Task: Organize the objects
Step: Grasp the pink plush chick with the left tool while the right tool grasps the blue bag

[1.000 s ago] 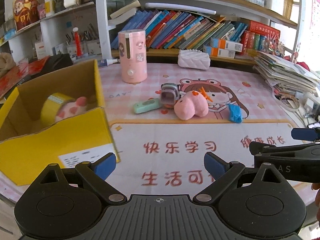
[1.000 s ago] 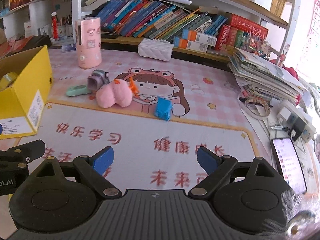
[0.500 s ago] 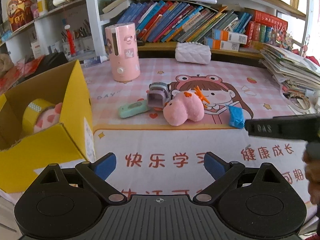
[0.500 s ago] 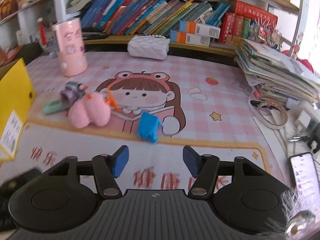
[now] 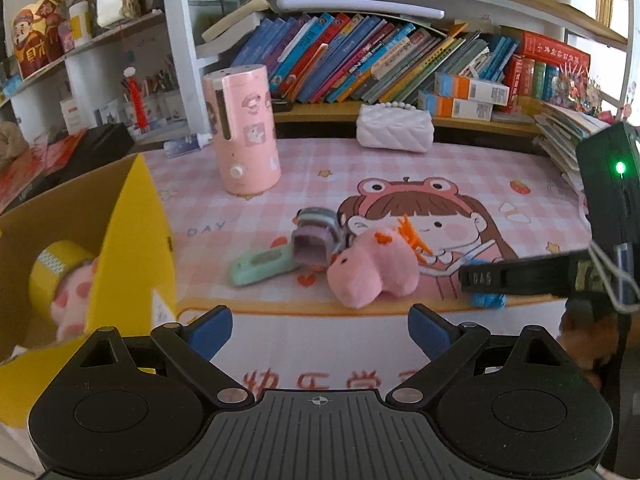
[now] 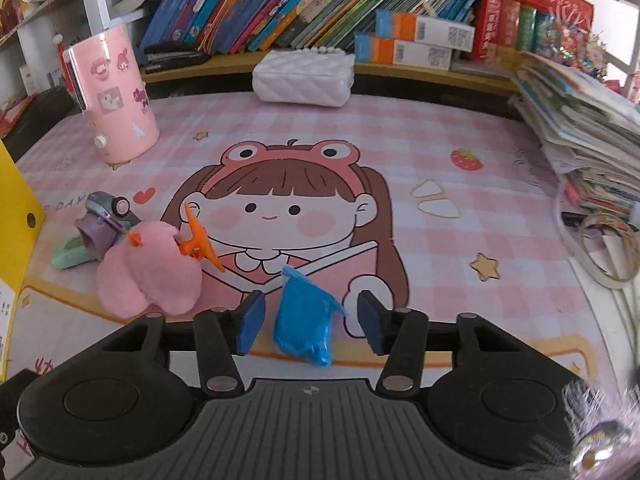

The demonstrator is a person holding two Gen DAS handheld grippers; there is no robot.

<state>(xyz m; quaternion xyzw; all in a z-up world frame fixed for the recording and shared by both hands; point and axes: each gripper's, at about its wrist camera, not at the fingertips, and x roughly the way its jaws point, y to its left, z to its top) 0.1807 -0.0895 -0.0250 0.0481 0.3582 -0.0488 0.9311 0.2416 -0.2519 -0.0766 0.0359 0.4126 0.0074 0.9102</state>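
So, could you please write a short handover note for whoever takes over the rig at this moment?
Right gripper: open, straddling the blue packet on the mat, not yet closed on it.
Left gripper: open, empty, hovering near the yellow box.
Done: a tape roll and a pink spotted toy lie in the box.
Left on the mat: blue packet, pink plush, orange clip, the small purple-grey gadget and the mint green item beside it.
Next, probably: close on the packet and carry it to the box.
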